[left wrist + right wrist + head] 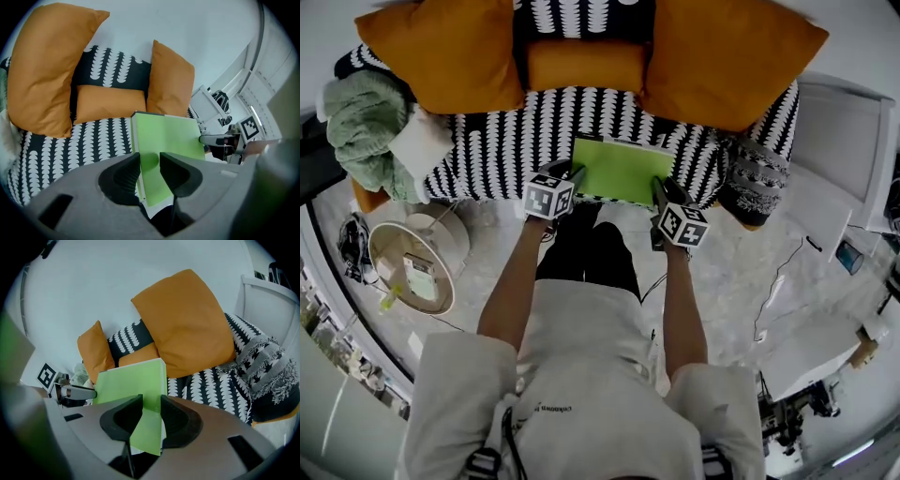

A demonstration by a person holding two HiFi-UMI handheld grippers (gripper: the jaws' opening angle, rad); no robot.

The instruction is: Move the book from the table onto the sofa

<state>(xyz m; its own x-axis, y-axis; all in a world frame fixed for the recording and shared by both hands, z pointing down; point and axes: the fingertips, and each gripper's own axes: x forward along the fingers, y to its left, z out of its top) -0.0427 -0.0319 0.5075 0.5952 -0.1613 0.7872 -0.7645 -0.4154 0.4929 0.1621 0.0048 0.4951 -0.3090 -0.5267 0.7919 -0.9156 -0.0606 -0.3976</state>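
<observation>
A bright green book (619,169) hangs flat over the front edge of the black-and-white patterned sofa seat (506,131). My left gripper (575,176) is shut on the book's left edge and my right gripper (661,187) on its right edge. In the left gripper view the book (164,136) runs away from between the jaws of that gripper (150,171), with the sofa behind it. In the right gripper view the book (133,380) sits pinched in the gripper (151,416), its cover tilted. The book's near corners are hidden by the jaws.
Two large orange cushions (450,52) (727,56) and a small one (586,64) lean on the sofa back. A green blanket (361,122) lies at the left end, a grey patterned throw (755,173) at the right. A round side table (412,267) stands on the left.
</observation>
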